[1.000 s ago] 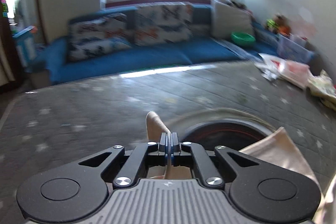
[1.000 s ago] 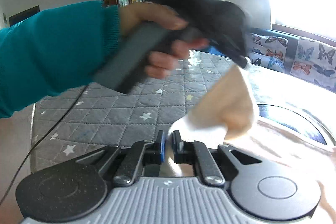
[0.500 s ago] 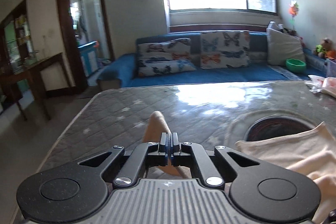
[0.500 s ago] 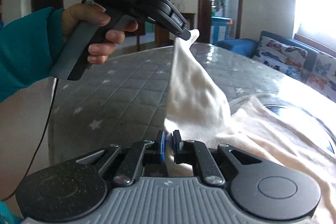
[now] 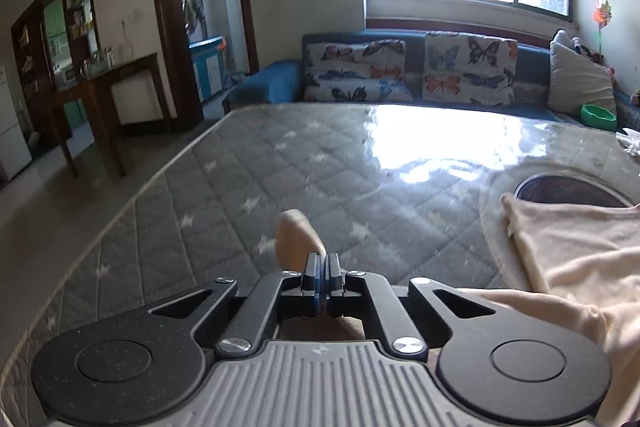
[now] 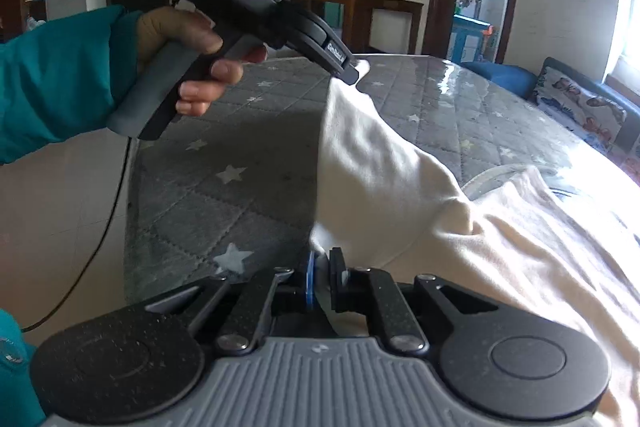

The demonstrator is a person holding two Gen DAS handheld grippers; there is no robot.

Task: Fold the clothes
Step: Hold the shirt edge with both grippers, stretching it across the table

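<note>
Cream garment point(image 6: 420, 183) stretched above grey quilted mattress point(image 6: 224, 163); left tool point(image 6: 352, 73) and right tool point(image 6: 322, 273) each clamped on edge.

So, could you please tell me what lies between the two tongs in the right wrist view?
A taut stretch of the cream cloth spans from the left tongs down to the right tongs, above the grey mattress.

Left gripper point(image 5: 321, 261): jaws pressed together, cream cloth point(image 5: 298, 239) pinched between them, tip poking out ahead. In right wrist view, left gripper point(image 6: 352, 73) raised, tilted down to right, gripped by left hand point(image 6: 188, 63), teal sleeve point(image 6: 60, 79) on forearm. Right gripper point(image 6: 323, 267): jaws nearly together, clamping lower cloth edge, held low.
</note>
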